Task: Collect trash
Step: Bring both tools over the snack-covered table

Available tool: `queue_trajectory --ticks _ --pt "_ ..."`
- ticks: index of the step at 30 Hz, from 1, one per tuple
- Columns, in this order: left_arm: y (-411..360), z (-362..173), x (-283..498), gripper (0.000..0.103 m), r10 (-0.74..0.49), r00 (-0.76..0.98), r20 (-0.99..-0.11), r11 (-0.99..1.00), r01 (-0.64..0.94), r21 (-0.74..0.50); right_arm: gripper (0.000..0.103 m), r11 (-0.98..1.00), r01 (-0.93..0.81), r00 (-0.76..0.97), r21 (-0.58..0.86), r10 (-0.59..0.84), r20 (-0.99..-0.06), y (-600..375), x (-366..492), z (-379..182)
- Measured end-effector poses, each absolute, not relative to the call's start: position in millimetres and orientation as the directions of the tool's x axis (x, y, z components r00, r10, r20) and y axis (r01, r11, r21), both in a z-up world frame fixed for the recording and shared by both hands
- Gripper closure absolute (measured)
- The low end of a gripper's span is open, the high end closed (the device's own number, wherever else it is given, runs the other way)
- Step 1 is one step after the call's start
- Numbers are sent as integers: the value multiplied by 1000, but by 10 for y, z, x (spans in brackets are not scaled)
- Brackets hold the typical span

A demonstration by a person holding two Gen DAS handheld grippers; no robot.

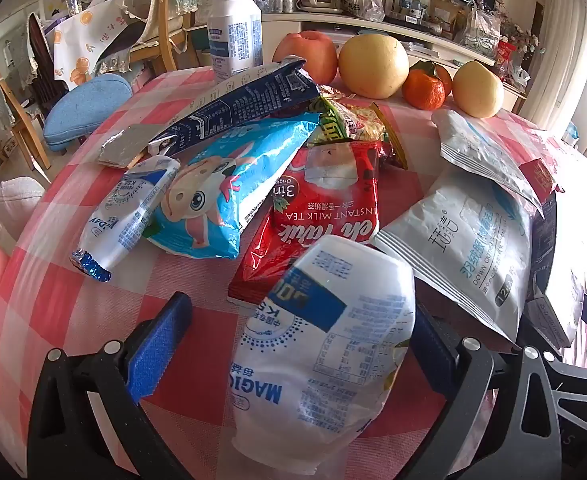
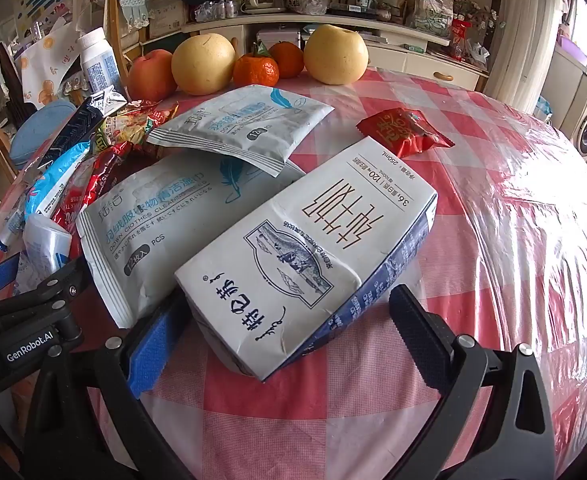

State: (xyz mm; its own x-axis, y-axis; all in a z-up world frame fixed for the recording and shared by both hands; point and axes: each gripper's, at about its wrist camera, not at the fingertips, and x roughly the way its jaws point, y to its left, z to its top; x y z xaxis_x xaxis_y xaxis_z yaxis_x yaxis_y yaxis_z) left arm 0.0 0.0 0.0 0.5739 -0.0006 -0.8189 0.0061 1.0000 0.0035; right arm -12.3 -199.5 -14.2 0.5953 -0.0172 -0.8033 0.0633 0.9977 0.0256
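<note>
In my left wrist view, my left gripper [image 1: 293, 344] stands with its jaws spread wide around a white-and-blue pouch [image 1: 321, 344] at lower centre; the left blue pad [image 1: 161, 344] is clear of the pouch, and whether the right pad touches it I cannot tell. Reading left to right across the checked tablecloth [image 1: 93, 304]: one small white sachet [image 1: 127, 216], one blue cartoon wrapper [image 1: 229, 192], one dark blue carton [image 1: 237, 108] lying flattened above them, one red milk-tea packet [image 1: 317, 216], one noodle wrapper [image 1: 357, 120], and two white wipe packs [image 1: 465, 248], the upper pack [image 1: 481, 152] overlapping the lower. Along the top edge stand one white bottle [image 1: 235, 28], one apple [image 1: 307, 56], two pears [image 1: 373, 66], and two tangerines [image 1: 423, 88]. In my right wrist view, my right gripper [image 2: 293, 328] is likewise released, its fingers astride the near end of one white milk carton [image 2: 313, 256] at centre; the left pad looks to be against the carton's corner, the right pad apart from it. The carton lies flat, partly over the lower wipe pack. One red candy wrapper [image 2: 405, 130] lies alone at upper right. No bin or bag for the trash shows in either view; all litter lies loose on the table.
</note>
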Motion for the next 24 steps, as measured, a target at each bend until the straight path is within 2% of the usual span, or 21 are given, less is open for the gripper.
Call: queue_trajectory --ticks 10,24 --pt "-4 11 -79 4 -22 566 -824 999 46 5 4 999 46 572 5 -22 -820 -1978 -150 -106" --pt "175 522 -473 4 -35 667 -744 998 56 3 4 994 95 748 56 -34 -663 -2112 -630 524"
